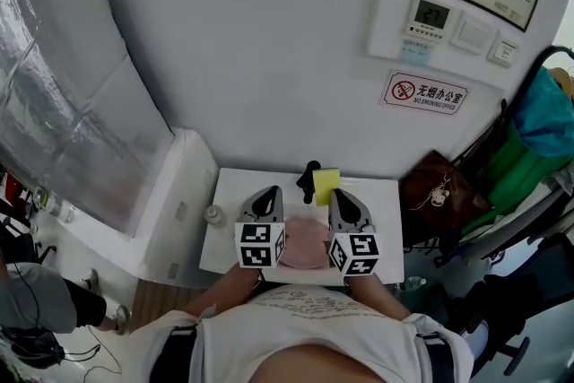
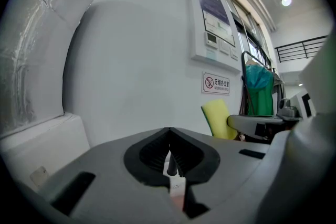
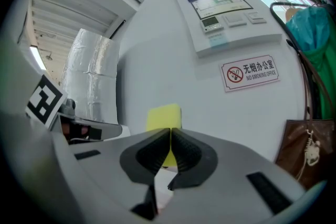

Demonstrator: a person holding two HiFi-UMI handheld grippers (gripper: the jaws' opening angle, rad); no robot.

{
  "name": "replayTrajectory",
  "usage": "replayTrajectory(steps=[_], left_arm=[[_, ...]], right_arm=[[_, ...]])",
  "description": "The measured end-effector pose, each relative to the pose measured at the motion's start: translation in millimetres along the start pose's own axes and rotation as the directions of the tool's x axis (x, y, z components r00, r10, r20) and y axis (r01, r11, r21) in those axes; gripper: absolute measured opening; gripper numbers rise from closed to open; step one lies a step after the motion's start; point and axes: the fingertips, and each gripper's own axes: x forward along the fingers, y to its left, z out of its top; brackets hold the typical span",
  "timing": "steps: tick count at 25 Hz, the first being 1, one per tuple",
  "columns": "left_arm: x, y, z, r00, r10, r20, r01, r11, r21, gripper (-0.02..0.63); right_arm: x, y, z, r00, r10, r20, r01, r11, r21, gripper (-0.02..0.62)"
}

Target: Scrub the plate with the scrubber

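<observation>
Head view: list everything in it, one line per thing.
table: one, white, against the wall
plate: one, pink, near table edge, between the grippers
scrubber: one, yellow with black handle, far table edge
bottle: one, small, pale, table's left edge
bag: one, brown, right of table
no-smoking sign: one, red and white, on wall
left gripper: one, grey, jaws together
right gripper: one, grey, jaws together
</observation>
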Motion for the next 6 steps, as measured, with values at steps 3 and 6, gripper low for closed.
replayTrajectory(steps=[3,6], left_arm=[[0.6,2.2,1.2,1.0,-0.005,0.005,0.005,1.0,-0.017,0.023],[-0.3,3.8,-0.3,1.0,-0.006,0.004,0.006,1.0,-0.02,0.023]], right_arm=[[1.4,1.0,0.0,1.0,0.0,-0.003,0.0,1.0,0.003,0.032],[2.1,2.6,-2.1,1.0,0.001,-0.01,-0.001,1.0,0.006,0.032]])
